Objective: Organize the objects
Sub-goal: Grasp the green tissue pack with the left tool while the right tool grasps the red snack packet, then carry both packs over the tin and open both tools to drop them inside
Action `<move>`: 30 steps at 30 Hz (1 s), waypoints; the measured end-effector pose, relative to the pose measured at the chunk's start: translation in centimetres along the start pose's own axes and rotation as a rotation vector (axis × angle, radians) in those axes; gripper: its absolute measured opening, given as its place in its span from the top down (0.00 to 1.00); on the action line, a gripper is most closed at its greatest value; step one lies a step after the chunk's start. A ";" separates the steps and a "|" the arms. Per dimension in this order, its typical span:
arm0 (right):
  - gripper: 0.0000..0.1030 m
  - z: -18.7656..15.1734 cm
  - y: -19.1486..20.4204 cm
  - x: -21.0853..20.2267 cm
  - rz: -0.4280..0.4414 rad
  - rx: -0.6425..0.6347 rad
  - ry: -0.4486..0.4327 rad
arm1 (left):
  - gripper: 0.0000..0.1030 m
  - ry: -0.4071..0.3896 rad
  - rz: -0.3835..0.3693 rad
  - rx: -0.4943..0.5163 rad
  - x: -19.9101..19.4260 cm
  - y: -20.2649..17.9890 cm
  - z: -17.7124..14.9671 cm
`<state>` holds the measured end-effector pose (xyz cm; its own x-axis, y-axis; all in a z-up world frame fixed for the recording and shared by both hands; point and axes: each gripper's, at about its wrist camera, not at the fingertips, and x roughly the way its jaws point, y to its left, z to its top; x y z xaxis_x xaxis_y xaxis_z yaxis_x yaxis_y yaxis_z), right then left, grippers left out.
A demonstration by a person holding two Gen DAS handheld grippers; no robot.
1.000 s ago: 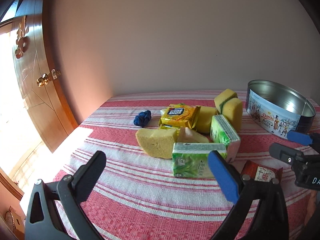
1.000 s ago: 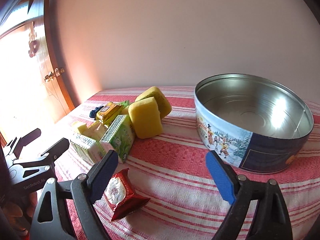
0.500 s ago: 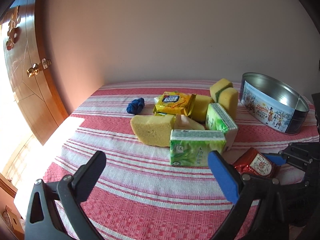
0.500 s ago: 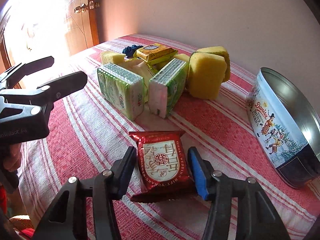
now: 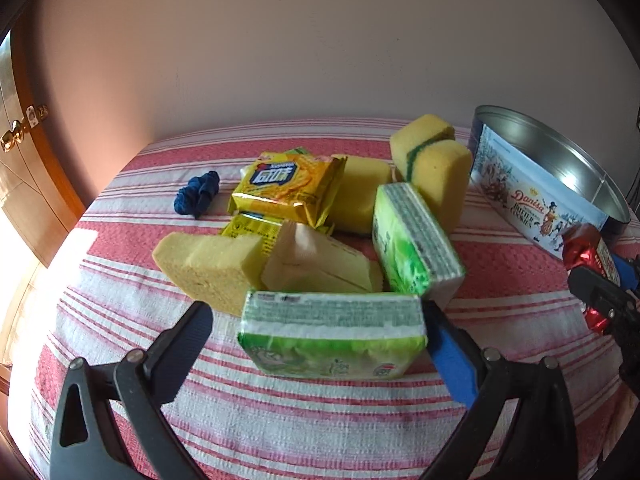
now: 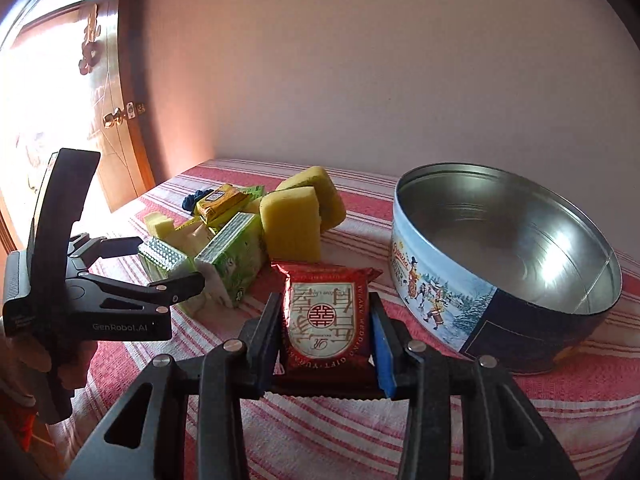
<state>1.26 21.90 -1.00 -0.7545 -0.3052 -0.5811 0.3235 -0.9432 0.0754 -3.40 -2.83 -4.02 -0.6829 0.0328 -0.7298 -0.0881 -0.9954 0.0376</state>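
Note:
My right gripper [image 6: 325, 312] is shut on a red foil gift packet [image 6: 323, 314], held off the striped cloth just left of the open cookie tin [image 6: 440, 292]. The left wrist view shows that packet [image 5: 580, 248] in the right gripper [image 5: 600, 276] in front of the tin [image 5: 520, 192]. My left gripper [image 5: 316, 320] is open and straddles a green tissue pack [image 5: 332, 344] lying flat. Its blue pad sits against the pack's right end, while the black finger stands apart from the left end. In the right wrist view the left gripper [image 6: 164, 262] reaches around that pack.
Behind the tissue pack lie a second green pack [image 5: 412, 248] on edge, yellow sponges [image 5: 436, 176] [image 5: 208, 264], a yellow biscuit packet [image 5: 288, 184] and a blue scrunchie [image 5: 198, 198]. A wooden door [image 5: 24, 160] stands at the left. The tin is empty inside.
The right gripper closed on the red packet and lifted it off the cloth beside the tin. The left gripper came forward and down until the tissue pack lay between its fingers.

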 end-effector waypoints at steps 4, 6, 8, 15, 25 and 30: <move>0.58 0.2 -0.8 -0.2 0.012 0.048 -0.010 | 0.24 0.049 -0.030 -0.011 1.0 -0.3 -0.1; 0.58 0.2 -0.6 0.0 0.016 0.053 -0.009 | 0.30 0.057 -0.043 -0.010 1.1 -0.5 -0.1; 0.58 0.1 -0.5 0.0 0.015 0.051 -0.015 | 0.30 0.054 -0.046 -0.014 1.1 -0.7 -0.1; 0.58 0.3 -1.0 -1.6 -0.030 0.040 -0.099 | 0.30 0.004 -0.042 -0.059 -1.1 -0.7 -0.6; 0.58 3.5 -5.9 -3.8 -0.130 0.121 -0.185 | 0.30 -0.191 -0.140 0.002 -6.3 -4.1 4.1; 0.58 5.0 -9.8 -2.8 -0.331 0.083 -0.195 | 0.30 -0.236 -0.189 0.051 -5.7 -8.8 6.4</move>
<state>-2.59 31.33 3.93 -0.9072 0.0058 -0.4206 0.0030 -0.9998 -0.0203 -3.38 6.30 4.19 -0.8002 0.2433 -0.5482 -0.2620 -0.9640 -0.0453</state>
